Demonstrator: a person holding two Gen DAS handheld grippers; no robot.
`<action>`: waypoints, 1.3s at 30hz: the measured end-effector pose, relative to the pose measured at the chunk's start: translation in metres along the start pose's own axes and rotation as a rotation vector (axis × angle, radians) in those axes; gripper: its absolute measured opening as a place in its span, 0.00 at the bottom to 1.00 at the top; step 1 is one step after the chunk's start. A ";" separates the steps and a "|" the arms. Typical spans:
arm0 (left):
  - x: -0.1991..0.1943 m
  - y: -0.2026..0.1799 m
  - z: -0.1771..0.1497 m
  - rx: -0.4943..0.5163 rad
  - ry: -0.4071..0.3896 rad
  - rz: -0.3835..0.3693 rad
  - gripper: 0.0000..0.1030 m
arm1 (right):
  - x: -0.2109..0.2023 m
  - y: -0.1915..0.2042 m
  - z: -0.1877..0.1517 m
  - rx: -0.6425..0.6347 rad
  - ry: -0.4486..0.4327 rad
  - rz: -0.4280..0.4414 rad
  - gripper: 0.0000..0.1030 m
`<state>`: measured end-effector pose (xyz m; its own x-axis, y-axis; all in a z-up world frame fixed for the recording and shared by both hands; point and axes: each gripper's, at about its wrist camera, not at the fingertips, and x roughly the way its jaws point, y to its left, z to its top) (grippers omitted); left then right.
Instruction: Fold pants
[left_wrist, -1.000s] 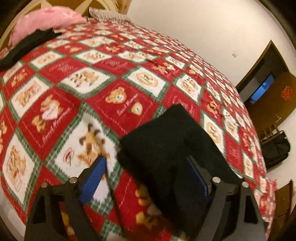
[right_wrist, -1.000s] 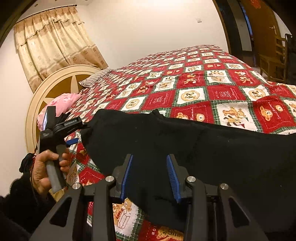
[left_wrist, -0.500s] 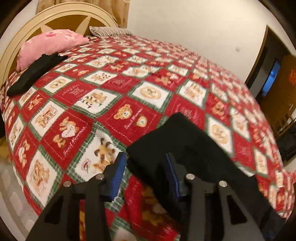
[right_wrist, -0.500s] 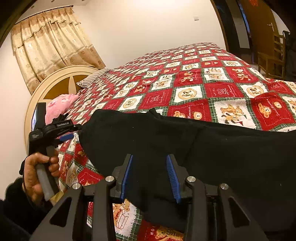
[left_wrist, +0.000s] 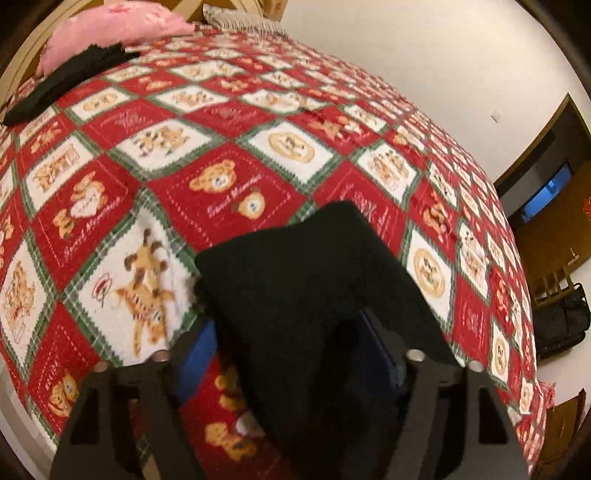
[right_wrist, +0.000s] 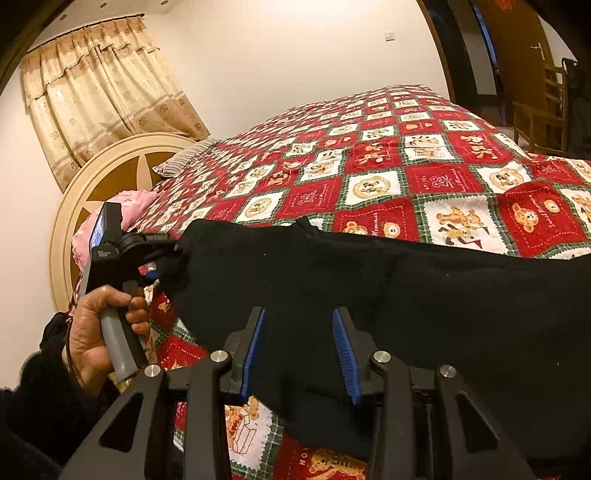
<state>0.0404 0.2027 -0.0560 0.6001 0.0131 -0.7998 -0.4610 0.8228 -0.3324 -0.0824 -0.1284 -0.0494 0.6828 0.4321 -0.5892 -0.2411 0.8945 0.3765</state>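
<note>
Black pants (left_wrist: 295, 277) lie along the near edge of a red, white and green teddy-bear bedspread (left_wrist: 221, 184). My left gripper (left_wrist: 288, 325) is shut on their corner, with bunched fabric filling the gap between its blue pads and draped over the right finger. The right wrist view shows the pants (right_wrist: 406, 295) stretching to the right. There a hand (right_wrist: 96, 332) holds the left gripper (right_wrist: 162, 254) at the pants' left corner. My right gripper (right_wrist: 299, 317) is open over the pants' near edge, both blue pads bare and apart.
A pink pillow (left_wrist: 110, 26) and another black garment (left_wrist: 62, 81) lie near the round headboard (right_wrist: 110, 158). A striped pillow (right_wrist: 184, 158) sits behind them. A wooden chair (right_wrist: 543, 110) and a doorway stand beyond the bed's far side.
The left gripper has closed in on the pants' corner, and the fabric now bunches between its fingers. The hand holding it shifted towards the pants. The right gripper has not moved.
</note>
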 end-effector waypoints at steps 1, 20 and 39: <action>-0.001 -0.002 -0.002 0.017 -0.011 0.005 0.38 | 0.000 -0.001 0.000 0.004 0.002 -0.001 0.38; -0.085 -0.065 -0.024 0.384 -0.304 -0.171 0.19 | -0.031 -0.077 0.001 0.314 -0.096 -0.097 0.38; -0.117 -0.190 -0.256 1.409 -0.331 -0.540 0.20 | -0.078 -0.130 -0.012 0.480 -0.189 -0.116 0.38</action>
<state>-0.1088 -0.1007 -0.0271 0.6876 -0.4880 -0.5376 0.7067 0.6196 0.3415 -0.1127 -0.2775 -0.0607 0.8096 0.2652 -0.5237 0.1559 0.7630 0.6273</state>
